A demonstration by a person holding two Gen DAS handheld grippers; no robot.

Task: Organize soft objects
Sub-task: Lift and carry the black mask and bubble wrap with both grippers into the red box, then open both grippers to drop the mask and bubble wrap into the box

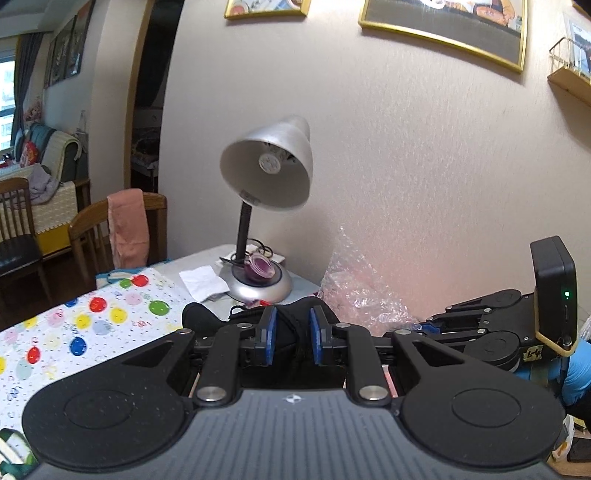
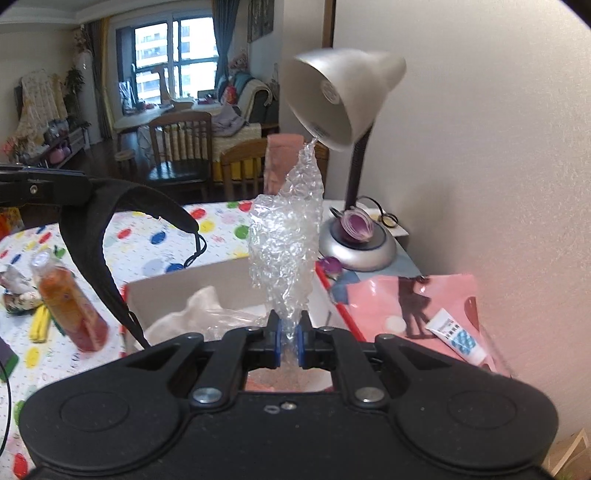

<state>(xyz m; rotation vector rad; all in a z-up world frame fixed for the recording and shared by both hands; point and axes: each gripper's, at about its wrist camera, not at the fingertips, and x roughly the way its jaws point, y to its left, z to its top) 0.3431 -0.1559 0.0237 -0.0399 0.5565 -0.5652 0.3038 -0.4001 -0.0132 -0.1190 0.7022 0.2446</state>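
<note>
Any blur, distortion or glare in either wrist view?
Left wrist: fisheye bows the picture frame; lamp shade edges smear; bubble wrap glints. Right wrist: the tablecloth is streaked, the bottle soft; bubble wrap sparkles; the window is bright.

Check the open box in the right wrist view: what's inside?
Inside the box: a crumpled white bag. The bubble wrap clamped in the right gripper hides the rest of the floor.

Left wrist view: black fabric item [image 1: 291,321] mostly hidden behind the left claw [image 1: 292,334]; gloved hand [image 1: 578,373] cut off at 3 o'clock. Right wrist view: box [image 2: 207,280] floor masked by bubble wrap [image 2: 286,236]; tube [image 2: 456,334] print too small.
</note>
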